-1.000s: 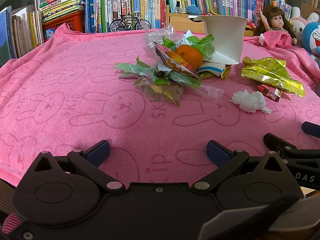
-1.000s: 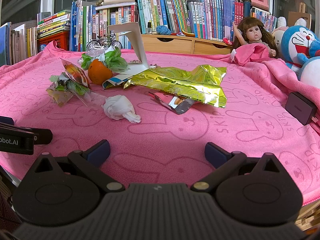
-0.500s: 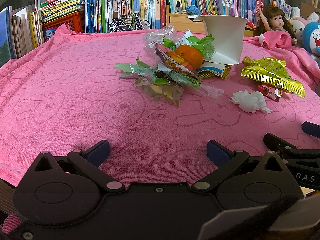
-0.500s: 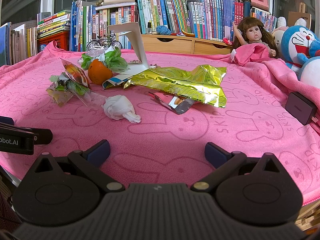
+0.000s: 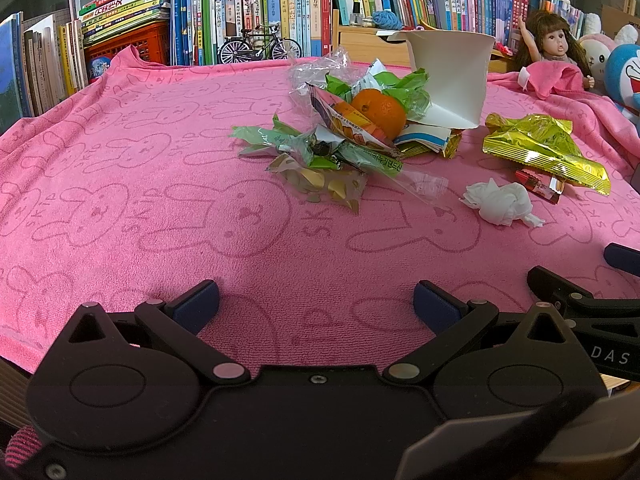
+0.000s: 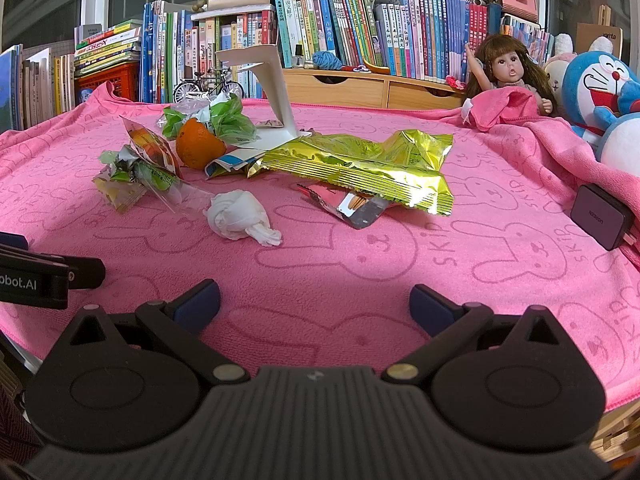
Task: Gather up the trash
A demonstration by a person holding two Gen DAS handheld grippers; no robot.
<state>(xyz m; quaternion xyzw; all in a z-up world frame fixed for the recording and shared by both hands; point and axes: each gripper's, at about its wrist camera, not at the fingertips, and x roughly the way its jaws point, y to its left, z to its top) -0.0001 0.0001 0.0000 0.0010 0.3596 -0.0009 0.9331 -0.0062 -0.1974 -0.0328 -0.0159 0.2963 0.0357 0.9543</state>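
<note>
Trash lies on a pink towel (image 5: 120, 184): a heap of green and clear wrappers (image 5: 320, 156) with an orange (image 5: 380, 110) in it, a white paper carton (image 5: 452, 76), a crumpled white tissue (image 5: 500, 202) (image 6: 238, 216), a yellow-green foil bag (image 5: 544, 152) (image 6: 360, 164) and a small silver-red wrapper (image 6: 352, 206). My left gripper (image 5: 316, 302) hovers open near the towel's front edge, well short of the heap. My right gripper (image 6: 314, 300) is open too, in front of the tissue and the foil bag. Neither holds anything.
Bookshelves (image 6: 340, 28) and a toy bicycle (image 5: 260, 46) line the back. A doll (image 6: 506, 72) and plush toys (image 6: 604, 96) sit at the right under a fold of towel. A dark charger block (image 6: 602, 216) rests at the right edge.
</note>
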